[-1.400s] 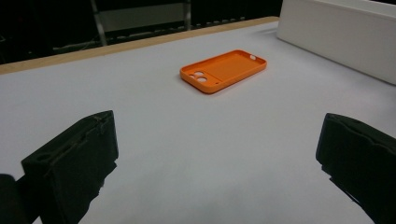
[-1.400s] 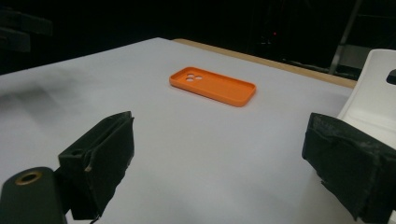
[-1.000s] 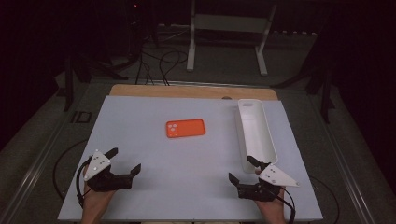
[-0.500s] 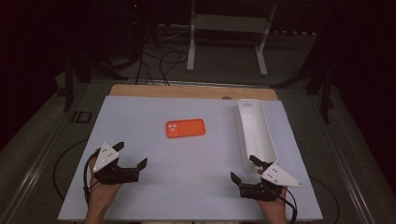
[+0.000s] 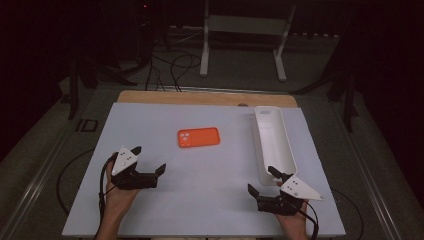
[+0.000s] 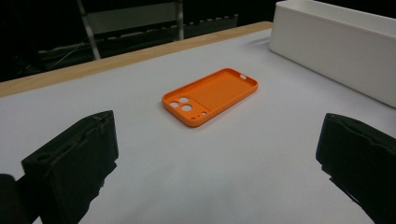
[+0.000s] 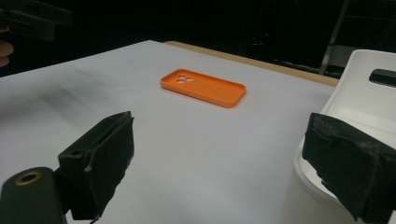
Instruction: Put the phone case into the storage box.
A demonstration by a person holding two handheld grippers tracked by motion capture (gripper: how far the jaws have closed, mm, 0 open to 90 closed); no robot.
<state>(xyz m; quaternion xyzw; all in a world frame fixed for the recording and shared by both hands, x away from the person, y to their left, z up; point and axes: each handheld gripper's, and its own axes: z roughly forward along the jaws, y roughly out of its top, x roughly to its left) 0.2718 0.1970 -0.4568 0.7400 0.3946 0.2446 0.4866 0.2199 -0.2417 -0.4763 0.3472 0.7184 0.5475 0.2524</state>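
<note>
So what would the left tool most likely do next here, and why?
Probably glide forward and a bit to its right toward the orange phone case, jaws kept wide. The left tool is open and holds nothing, the case lies flat, hollow side up, on the white table, and it sits ahead between the jaws in the left gripper view. The right tool waits open beside the white tray.

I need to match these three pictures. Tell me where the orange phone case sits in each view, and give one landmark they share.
High view: phone case lies mid-table, left of the white tray.
Left gripper view: phone case at centre, beyond the open jaws; tray at upper right.
Right gripper view: phone case above centre; tray at right.
Shared landmark: the white tray.
</note>
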